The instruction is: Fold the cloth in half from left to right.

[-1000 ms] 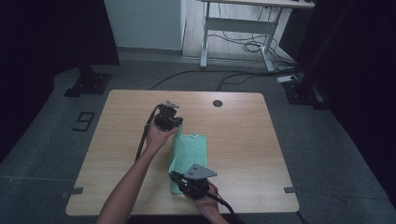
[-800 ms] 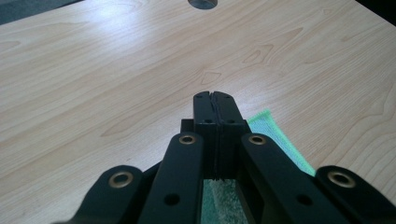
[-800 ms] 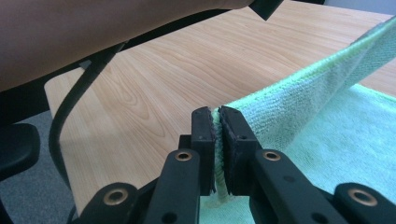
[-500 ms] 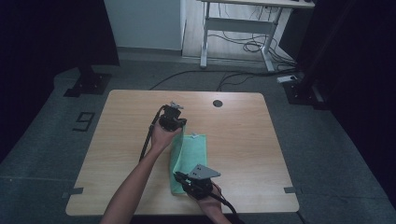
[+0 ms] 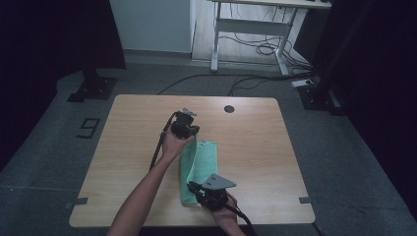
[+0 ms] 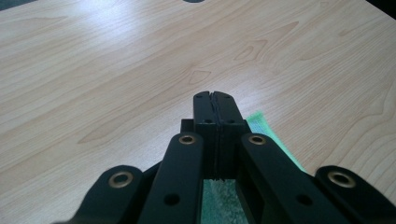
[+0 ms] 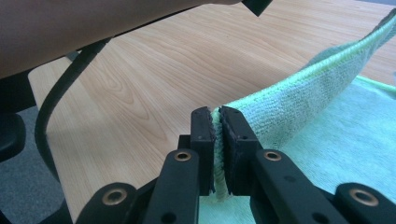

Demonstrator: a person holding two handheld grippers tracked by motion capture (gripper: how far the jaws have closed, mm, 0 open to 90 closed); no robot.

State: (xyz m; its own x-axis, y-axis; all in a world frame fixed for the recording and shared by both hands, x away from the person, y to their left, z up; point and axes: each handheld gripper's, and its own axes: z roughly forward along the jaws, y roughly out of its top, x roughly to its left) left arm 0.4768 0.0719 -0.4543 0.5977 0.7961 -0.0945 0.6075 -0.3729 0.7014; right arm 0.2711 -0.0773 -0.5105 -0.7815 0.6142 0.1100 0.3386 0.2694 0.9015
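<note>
We stand at a pale wooden bench [image 5: 255, 147] over a grey floor. On it lies the green microfibre cloth [image 5: 202, 160], one long edge lifted between our two tools. The left tool [image 6: 215, 100] has its jaws together on the far corner; the right tool [image 7: 218, 115] is clamped on the near corner. To fold well, we should carry both corners across at equal height, keep the edge taut, and lay it flush on the opposite edge before releasing.

I see a mint-green cloth [image 5: 196, 169] with a brighter green edge, a pale wood-grain table [image 5: 255, 142], and 2 black grippers: left gripper [image 5: 186, 129], right gripper [image 5: 193, 186].
</note>
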